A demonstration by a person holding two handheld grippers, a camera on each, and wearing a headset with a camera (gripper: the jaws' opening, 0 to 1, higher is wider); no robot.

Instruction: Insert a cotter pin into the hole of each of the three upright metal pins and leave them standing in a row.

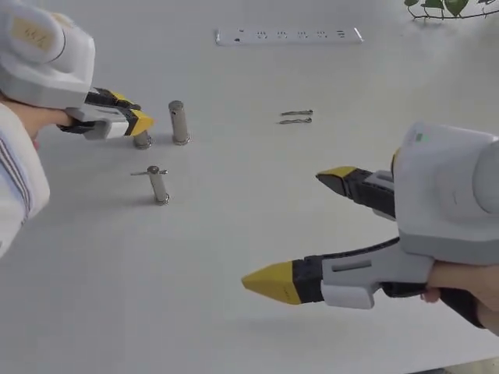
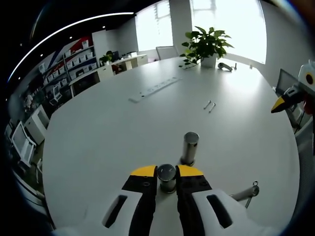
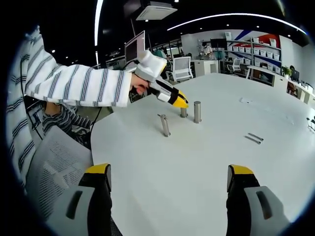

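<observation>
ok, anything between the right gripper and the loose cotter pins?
Nothing. In the head view the table between the right gripper and the two cotter pins is bare.

both grippers share one build: a pale grey-white moulded shell with a dark recessed slot on each jaw, black jaw arms and pointed yellow tips. so it is on the left gripper (image 2: 166,172) and on the right gripper (image 1: 284,230). the person wears a loose white sleeve (image 3: 83,88) with thin dark stripes.
</observation>
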